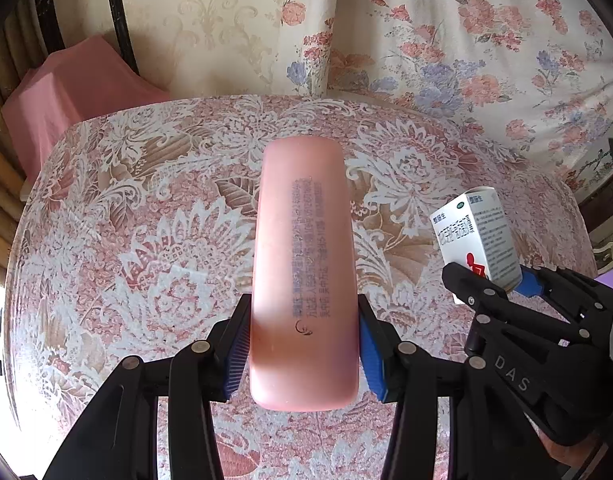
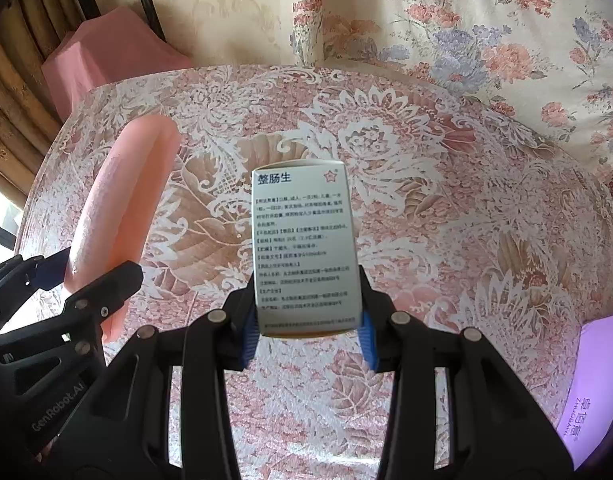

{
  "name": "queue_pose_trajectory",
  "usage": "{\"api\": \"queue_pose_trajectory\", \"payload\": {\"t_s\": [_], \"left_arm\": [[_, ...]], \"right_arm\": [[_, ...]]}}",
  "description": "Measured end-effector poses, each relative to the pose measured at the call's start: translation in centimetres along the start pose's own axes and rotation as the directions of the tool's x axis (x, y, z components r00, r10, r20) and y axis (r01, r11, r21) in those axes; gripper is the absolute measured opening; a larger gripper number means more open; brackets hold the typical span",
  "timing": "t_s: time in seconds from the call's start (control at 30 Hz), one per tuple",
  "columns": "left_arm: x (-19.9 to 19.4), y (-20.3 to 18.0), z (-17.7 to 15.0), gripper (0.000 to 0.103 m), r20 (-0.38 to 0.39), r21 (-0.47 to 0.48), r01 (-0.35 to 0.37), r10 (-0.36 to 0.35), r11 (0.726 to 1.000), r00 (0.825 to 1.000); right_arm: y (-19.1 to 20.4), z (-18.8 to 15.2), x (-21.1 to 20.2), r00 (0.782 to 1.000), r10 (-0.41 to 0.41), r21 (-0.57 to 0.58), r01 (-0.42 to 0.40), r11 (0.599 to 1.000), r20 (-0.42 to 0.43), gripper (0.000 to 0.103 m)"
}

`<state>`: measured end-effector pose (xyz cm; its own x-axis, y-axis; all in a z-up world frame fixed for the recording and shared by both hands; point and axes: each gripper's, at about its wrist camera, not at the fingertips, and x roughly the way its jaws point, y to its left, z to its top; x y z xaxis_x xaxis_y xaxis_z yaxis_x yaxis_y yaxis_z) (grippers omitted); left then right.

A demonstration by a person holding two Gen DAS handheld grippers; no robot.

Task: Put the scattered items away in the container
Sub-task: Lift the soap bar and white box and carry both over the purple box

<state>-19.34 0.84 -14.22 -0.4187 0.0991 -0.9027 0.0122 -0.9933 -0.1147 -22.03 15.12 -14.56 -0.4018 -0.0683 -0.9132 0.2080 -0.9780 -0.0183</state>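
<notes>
Pink tube point(image 1: 304, 276) clamped in left gripper point(image 1: 304, 354), white medicine box point(image 2: 306, 248) clamped in right gripper point(image 2: 308, 332); both held above the table point(image 1: 146, 240). Judging it carry stage. Next: move to the purple container point(image 2: 598, 380) at right edge, let go inside.

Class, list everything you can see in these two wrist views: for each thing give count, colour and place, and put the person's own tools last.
Pink case: one, salmon pink with dark print, held above the table between the left jaws.
Medicine box: one, white with dark print, held above the table between the right jaws.
Tablecloth: one, pink with white lace pattern, covering the round table.
Purple container: one, lilac with lettering, at the lower right edge of the right view.
Pink cloth: one, draped over something behind the table, left.
Floral curtain: one, cream with pink and blue flowers, behind the table.
Left gripper: one, black with blue pads, shut on the case.
Right gripper: one, black with blue pads, shut on the box.
</notes>
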Motion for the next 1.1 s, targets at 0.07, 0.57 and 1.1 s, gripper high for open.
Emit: {"api": "queue_pose_trajectory", "payload": {"t_s": [0.07,0.57,1.1], "left_arm": [[-0.05,-0.01,-0.02,0.048,0.001,0.001,0.001,-0.001,1.0,1.0],[-0.28,0.07,0.03,0.048,0.006,0.006,0.007,-0.007,1.0,1.0],[-0.43,-0.18,0.15,0.048,0.006,0.006,0.003,-0.003,1.0,1.0]], "right_arm": [[-0.01,0.02,-0.11,1.0,0.0,0.001,0.0,1.0,0.002,0.043],[0.1,0.05,-0.34,1.0,0.002,0.004,-0.002,1.0,0.008,0.043],[-0.4,-0.09,-0.67,1.0,0.002,0.02,-0.002,1.0,0.01,0.043]]}}
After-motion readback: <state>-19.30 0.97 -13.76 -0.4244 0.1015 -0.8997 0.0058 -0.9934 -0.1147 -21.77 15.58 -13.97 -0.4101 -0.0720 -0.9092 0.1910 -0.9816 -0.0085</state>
